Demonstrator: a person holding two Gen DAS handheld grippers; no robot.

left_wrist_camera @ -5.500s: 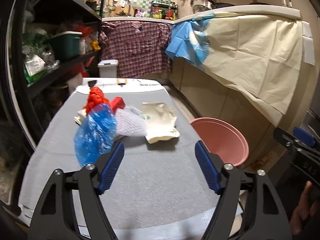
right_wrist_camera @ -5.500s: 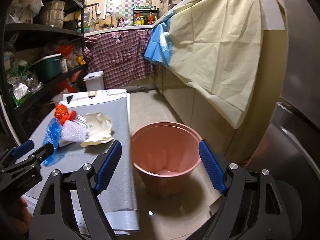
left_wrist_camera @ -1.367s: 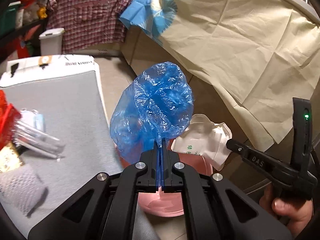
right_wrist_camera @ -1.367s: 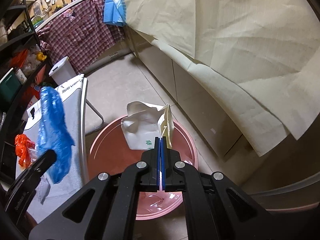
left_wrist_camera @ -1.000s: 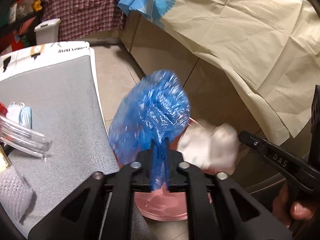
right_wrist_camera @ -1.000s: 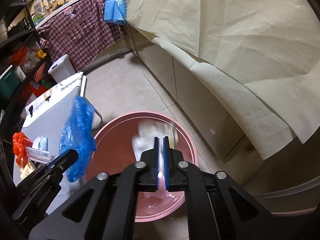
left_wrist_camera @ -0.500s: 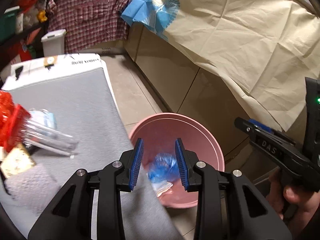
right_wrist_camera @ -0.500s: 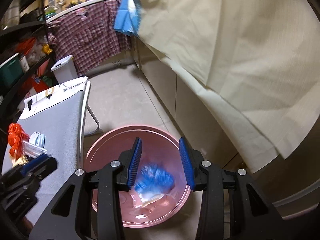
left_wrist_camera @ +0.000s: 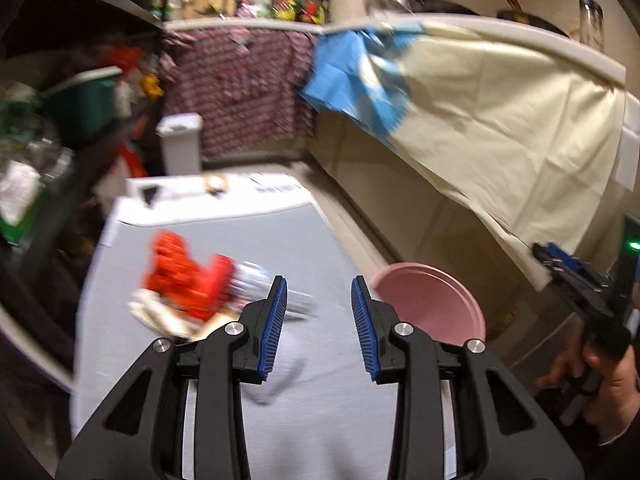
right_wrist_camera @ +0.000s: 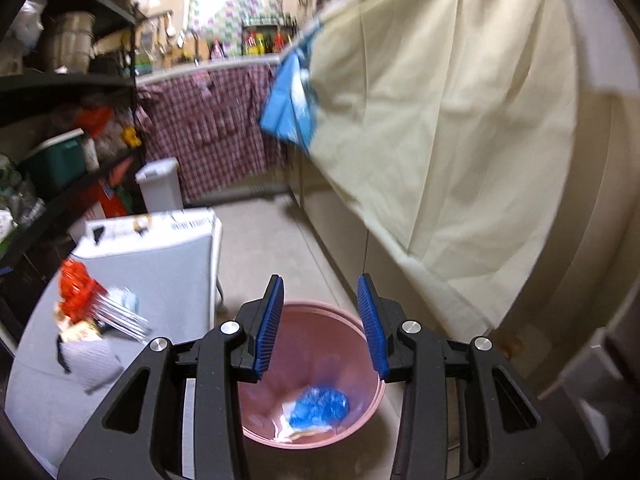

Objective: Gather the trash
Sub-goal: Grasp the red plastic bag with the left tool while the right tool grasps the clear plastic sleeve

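- Bucket, pink plastic, round: stands on the floor just right of the table; seen from above in the right wrist view, and at right of centre in the left wrist view.
- Blue plastic bag, crumpled: lies at the bottom of the bucket, on top of a pale scrap of wrapper.
- Left gripper: jaws have just been opening and stand parted, blue pads facing each other, nothing between them; it hangs over the near part of the table.
- Right gripper: jaws have just been opening and stand parted, nothing between them; it hangs above the bucket's mouth. A hand grasps its handle at the far right of the left wrist view.
- Table, grey covering: runs from near to far along the left side of the scene.
- Red trash, bright and crinkled: lies on the left part of the table, blurred.
- Clear plastic item: touches the red trash on its right side; blurred, kind not readable.
- Pale flat wrapper: lies partly under the red trash, on its near-left side.
- White box: sits at the table's far end.
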